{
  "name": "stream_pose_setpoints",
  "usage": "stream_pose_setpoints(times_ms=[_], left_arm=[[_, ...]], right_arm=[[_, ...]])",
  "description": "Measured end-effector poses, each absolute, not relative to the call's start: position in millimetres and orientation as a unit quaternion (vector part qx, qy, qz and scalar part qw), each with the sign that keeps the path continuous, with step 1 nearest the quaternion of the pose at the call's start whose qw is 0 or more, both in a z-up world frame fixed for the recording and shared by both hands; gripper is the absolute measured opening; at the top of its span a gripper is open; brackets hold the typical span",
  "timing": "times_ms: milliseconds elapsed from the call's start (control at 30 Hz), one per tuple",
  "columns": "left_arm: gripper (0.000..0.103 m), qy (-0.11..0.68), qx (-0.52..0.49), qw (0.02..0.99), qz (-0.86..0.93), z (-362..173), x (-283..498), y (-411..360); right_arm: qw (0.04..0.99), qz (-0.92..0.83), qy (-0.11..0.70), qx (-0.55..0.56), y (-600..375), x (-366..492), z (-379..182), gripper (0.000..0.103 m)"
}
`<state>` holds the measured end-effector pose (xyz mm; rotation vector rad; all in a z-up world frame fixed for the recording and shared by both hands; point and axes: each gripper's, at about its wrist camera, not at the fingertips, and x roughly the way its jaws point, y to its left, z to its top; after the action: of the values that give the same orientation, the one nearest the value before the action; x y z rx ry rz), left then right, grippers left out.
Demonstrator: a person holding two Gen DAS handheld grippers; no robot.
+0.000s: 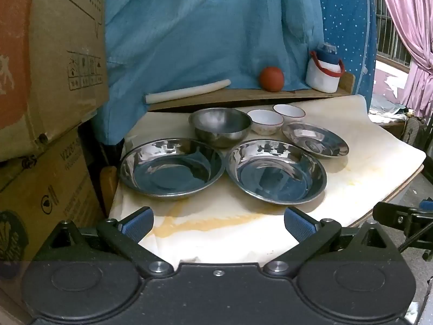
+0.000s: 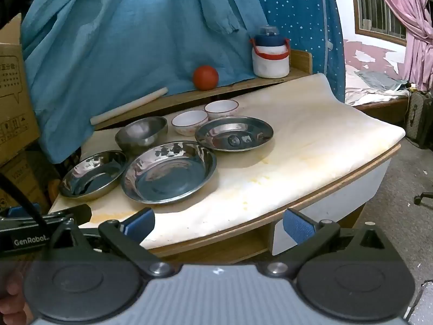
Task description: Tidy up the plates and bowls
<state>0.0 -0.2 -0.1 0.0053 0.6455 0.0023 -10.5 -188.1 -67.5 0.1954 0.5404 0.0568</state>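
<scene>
Two deep steel plates lie side by side on the cream tabletop [image 1: 238, 233]: the left plate [image 1: 171, 166] [image 2: 93, 174] and the middle plate [image 1: 276, 172] [image 2: 169, 172]. A shallower steel plate [image 1: 315, 139] [image 2: 234, 134] lies to their right. Behind them stand a steel bowl [image 1: 220, 127] [image 2: 142, 134] and two white bowls [image 1: 265, 122] [image 1: 289, 112] [image 2: 189, 122] [image 2: 221, 109]. My left gripper [image 1: 217, 223] hovers open over the table's near edge, short of the plates. My right gripper [image 2: 218, 224] is open too, in front of the table's edge, holding nothing.
Cardboard boxes [image 1: 51, 81] are stacked at the left. A wooden ledge at the back carries a white roll [image 1: 186, 90], a red ball [image 1: 272, 79] and a white jug [image 1: 324, 71]. Blue fabric [image 1: 203, 27] hangs behind. The right half of the tabletop [image 2: 324, 135] is bare.
</scene>
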Motion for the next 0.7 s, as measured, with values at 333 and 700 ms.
stream_pose_setpoints(times_ms=[333,700], left_arm=[[0.102,0.317,0.002,0.949,0.002,0.0,0.3,-0.3],[0.102,0.316,0.002,0.949,0.004,0.3,2.7,5.0]], right_arm=[[0.959,0.030,0.266,0.095,-188.1,-10.8,-68.3,0.103],[0.959,0.032,0.264,0.094,-189.6,-11.5,-67.6,0.103]])
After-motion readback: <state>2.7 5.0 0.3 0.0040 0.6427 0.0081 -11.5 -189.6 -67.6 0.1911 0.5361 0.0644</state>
